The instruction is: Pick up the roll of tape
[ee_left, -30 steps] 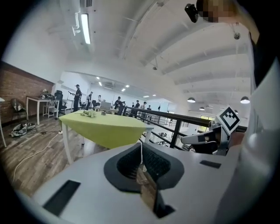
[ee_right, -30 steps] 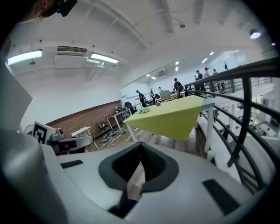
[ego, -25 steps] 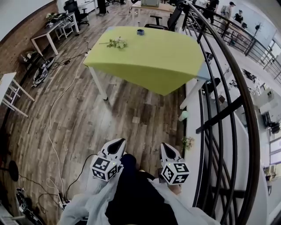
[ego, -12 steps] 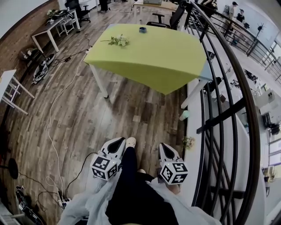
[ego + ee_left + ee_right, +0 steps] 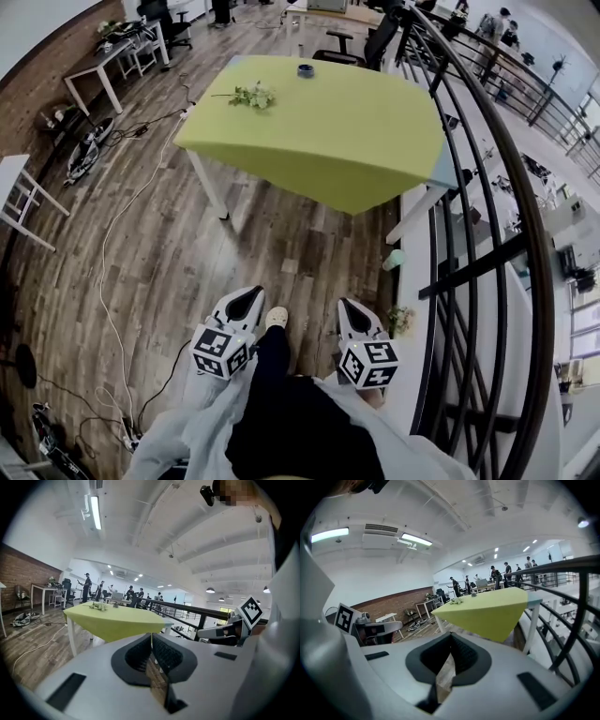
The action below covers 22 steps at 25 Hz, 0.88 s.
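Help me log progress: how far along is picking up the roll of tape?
Nothing done yet: the roll of tape sits untouched near the far edge of the green table. In hand: nothing; left gripper and right gripper are shut, empty, short of the table. Left: approach, open, grasp, lift.

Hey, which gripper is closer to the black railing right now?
Right. The right gripper is next to the black railing, which runs along its outer side. The left gripper is on the far side of the person's leg, farther from it.
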Tool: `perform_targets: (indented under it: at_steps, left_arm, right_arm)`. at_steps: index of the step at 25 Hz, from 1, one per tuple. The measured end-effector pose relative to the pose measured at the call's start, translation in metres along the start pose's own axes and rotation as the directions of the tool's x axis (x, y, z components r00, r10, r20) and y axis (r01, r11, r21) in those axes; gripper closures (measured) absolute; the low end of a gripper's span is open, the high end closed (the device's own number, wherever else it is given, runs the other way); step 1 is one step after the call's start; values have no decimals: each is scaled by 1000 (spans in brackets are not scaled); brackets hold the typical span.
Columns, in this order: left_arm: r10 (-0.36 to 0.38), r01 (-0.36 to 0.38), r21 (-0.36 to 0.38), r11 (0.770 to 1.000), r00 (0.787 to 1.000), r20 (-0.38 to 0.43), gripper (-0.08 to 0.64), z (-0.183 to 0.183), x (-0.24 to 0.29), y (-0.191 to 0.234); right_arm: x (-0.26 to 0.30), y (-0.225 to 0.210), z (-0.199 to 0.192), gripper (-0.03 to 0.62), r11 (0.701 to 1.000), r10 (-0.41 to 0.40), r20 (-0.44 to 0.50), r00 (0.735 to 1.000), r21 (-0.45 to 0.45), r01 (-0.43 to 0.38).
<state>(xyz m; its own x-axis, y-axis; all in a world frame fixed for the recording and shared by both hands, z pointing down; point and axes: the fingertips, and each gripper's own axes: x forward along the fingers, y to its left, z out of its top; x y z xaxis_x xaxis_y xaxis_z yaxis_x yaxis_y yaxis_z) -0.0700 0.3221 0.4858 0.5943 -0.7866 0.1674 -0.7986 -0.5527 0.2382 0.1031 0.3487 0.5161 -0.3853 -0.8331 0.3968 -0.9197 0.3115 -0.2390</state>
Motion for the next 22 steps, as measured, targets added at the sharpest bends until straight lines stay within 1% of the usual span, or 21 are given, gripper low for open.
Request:
perform_targets:
  at_steps: [4,11,16,22]
  left_arm:
    - [-3,3,3,1000,1000,5,538,9,25,18]
    - [-17,17,1,1000,1000,-10,538,27,58,45]
    - [-19,19,-6,1000,1000,-18,538,33,77,71]
    - [-30,30,-1,1000,999,-27,538,40,99,96]
  right_arm:
    - [24,-14,17,584,1000,-16,9,1000,3,16]
    - [57,-39,47,583,997,-66,10,998,29,66]
    - [81,-44,57,583,996,-85,5,996,34,84]
    - [115,-41,66,583,996,-78,-9,997,37,78]
